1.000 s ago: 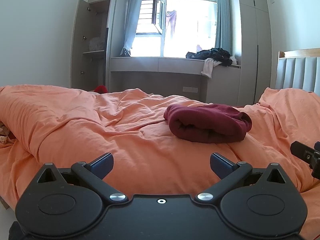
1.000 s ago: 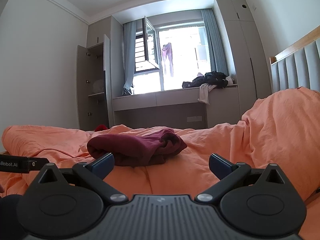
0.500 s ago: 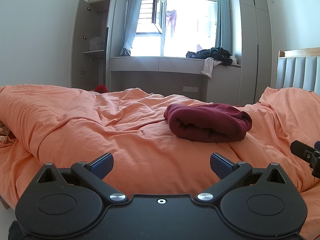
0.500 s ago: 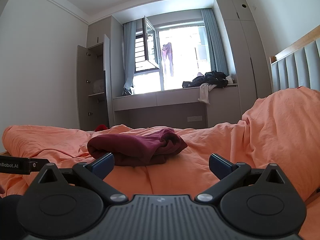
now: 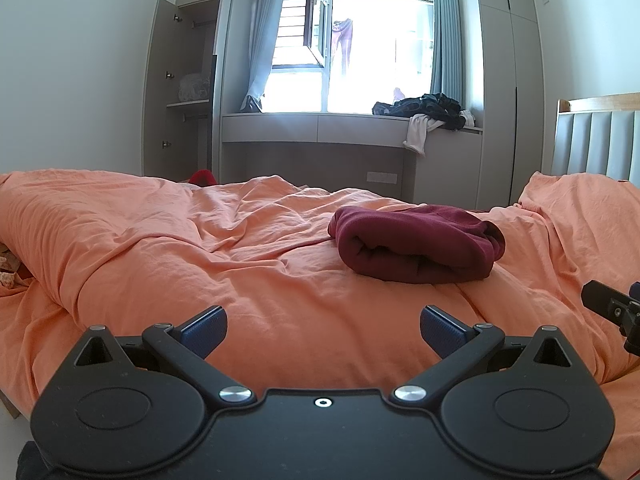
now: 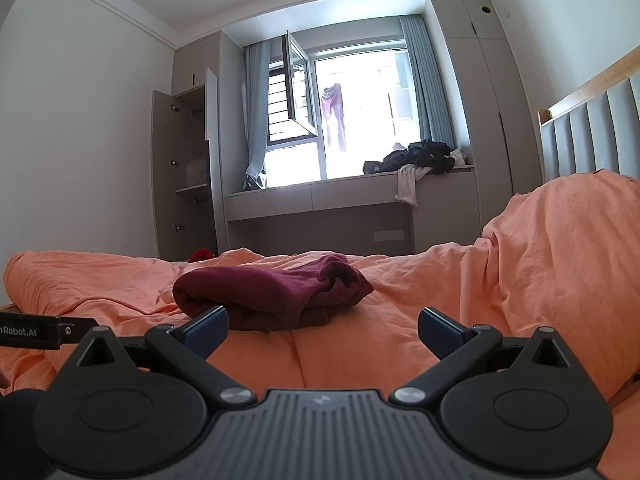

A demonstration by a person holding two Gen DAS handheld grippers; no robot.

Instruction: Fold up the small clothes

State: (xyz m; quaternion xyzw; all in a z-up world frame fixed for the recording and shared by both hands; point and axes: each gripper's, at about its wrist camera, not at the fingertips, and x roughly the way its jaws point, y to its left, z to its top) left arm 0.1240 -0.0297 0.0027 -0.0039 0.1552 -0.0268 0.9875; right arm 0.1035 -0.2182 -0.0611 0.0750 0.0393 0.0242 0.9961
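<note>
In the left wrist view, an open wardrobe (image 5: pixel 188 92) stands at the far left against the wall, and a small red item (image 5: pixel 203 177) peeks over the far edge of the orange duvet (image 5: pixel 180 248). The left gripper (image 5: pixel 323 326) sits low over the duvet with its jaws spread wide and nothing between them. The folded maroon garment (image 5: pixel 416 248) lies on the duvet ahead of this gripper and to the right of its centre line, well apart from the blue pads (image 5: pixel 204 326). Behind it, a dark clothes pile (image 5: pixel 424 106) rests on the window bench (image 5: pixel 352 128), with a white piece hanging over the edge. Part of the right gripper shows at the right edge, near the headboard (image 5: pixel 596 140)

In the right wrist view, the left gripper's side bar pokes in from the left edge. The garment (image 6: pixel 272 292) lies ahead and left of centre; the left pad (image 6: pixel 206 328) overlaps its near edge in the picture, though whether they touch cannot be told. The right gripper (image 6: pixel 322 328) is likewise spread wide and holds nothing. The duvet (image 6: pixel 560 260) bulges up high on the right, below the headboard (image 6: pixel 588 136)
</note>
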